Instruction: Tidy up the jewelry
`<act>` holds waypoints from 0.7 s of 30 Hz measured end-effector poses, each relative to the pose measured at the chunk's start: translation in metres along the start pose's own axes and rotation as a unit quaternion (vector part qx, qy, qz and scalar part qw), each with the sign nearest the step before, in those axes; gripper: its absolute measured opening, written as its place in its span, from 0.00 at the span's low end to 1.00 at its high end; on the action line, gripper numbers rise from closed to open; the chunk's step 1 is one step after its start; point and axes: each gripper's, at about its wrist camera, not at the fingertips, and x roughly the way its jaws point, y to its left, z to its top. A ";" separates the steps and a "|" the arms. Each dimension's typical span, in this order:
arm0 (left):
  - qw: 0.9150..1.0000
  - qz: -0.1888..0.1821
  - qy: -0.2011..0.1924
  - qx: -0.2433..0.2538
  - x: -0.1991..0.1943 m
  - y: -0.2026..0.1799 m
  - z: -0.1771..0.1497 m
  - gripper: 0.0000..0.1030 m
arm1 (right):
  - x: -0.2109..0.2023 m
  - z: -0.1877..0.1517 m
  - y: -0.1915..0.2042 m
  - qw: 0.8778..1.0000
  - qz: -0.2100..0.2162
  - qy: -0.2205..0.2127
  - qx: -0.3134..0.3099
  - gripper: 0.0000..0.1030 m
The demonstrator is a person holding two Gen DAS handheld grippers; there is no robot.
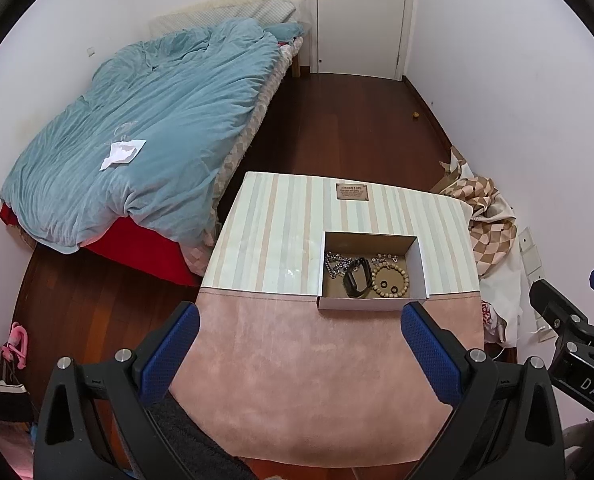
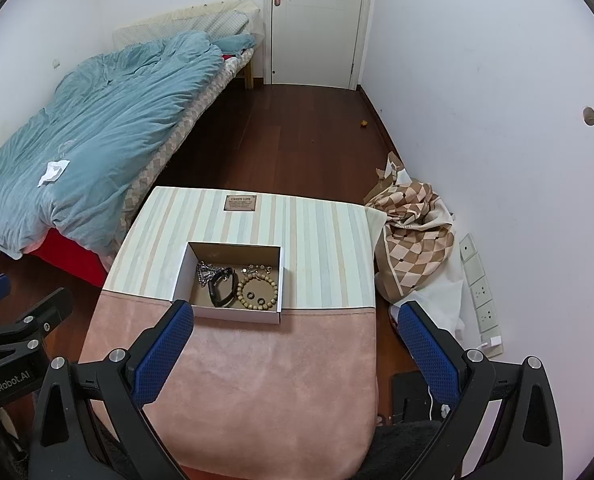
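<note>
Both your grippers hang spread and empty over the pink cloth, with the jewelry box ahead of them.

Your left gripper [image 1: 299,334] frames the cloth [image 1: 309,380] at the bottom of the frame, jaws wide apart; your right gripper [image 2: 295,334] does the same. The open box [image 2: 233,280] sits just left of centre in the right view, on the striped surface [image 2: 321,248]. Inside lie a silver chain [image 2: 205,271], a black band [image 2: 221,289], a wooden bead bracelet [image 2: 257,291] around two dark rings [image 2: 251,295], and a small clasp piece [image 2: 258,268].
</note>
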 end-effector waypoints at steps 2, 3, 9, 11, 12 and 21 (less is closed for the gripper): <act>1.000 -0.001 0.000 0.001 0.000 0.000 -0.001 1.00 | 0.000 0.000 0.001 1.000 -0.001 0.000 0.000 1.00; 1.000 0.000 0.000 0.000 0.000 0.000 0.000 1.00 | 0.000 0.000 0.000 1.000 -0.001 0.000 0.000 1.00; 1.000 -0.001 -0.001 0.002 0.000 0.001 -0.002 1.00 | 0.000 0.000 0.001 1.000 0.000 0.000 0.000 1.00; 1.000 -0.002 -0.001 0.002 0.000 0.001 -0.002 1.00 | 0.000 0.000 0.001 1.000 -0.001 0.000 -0.001 1.00; 1.000 -0.001 -0.001 0.002 0.000 0.001 -0.002 1.00 | 0.001 0.000 0.001 1.000 -0.001 0.001 -0.001 1.00; 1.000 -0.001 0.000 0.003 -0.001 0.001 -0.003 1.00 | 0.002 -0.002 0.002 1.000 0.001 0.005 0.001 1.00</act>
